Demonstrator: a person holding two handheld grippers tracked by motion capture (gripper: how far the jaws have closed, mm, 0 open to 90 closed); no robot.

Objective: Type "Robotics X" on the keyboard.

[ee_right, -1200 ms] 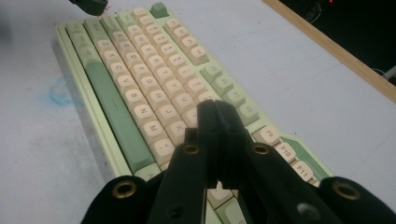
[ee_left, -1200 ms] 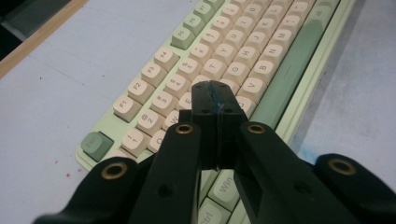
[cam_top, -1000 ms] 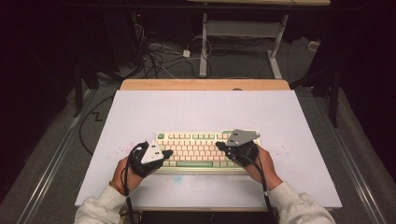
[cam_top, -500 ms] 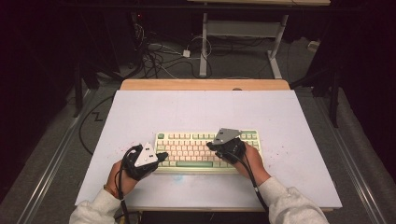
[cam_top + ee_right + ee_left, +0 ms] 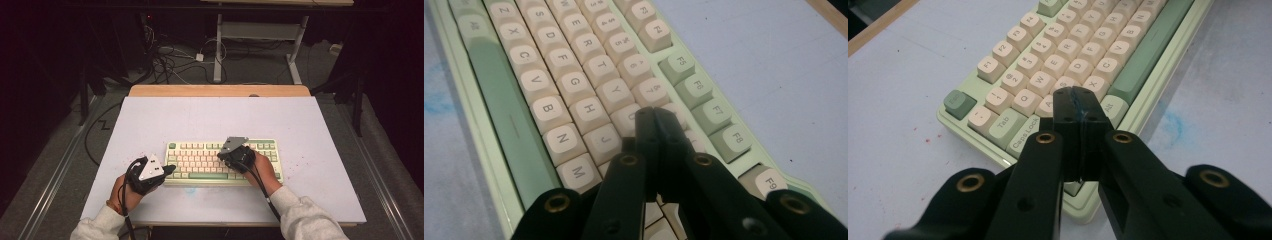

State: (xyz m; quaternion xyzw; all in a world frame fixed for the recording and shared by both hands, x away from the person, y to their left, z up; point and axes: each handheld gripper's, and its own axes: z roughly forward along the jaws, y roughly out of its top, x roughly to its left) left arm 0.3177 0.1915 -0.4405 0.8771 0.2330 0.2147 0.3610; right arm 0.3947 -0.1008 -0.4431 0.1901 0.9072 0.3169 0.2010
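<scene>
While both grippers sit on the keyboard [image 5: 222, 161], we read this as typing in hand, with both claws pressed together at the tips and holding nothing. The keyboard lies flat on the table [image 5: 210, 115], near our front edge, roughly centred. Our left gripper [image 5: 1078, 107] has its closed tip low over the A key area, just beside Caps Lock, at the board's left end; we cannot tell if it touches a keycap. Our right gripper [image 5: 655, 125] has its closed tip over the home-row keys right of H, near J; contact is unclear there too. Progress: we judge it mid-way at best; nothing in view shows which keys are done. Left to do: press down, lift, move on to further keys.
</scene>
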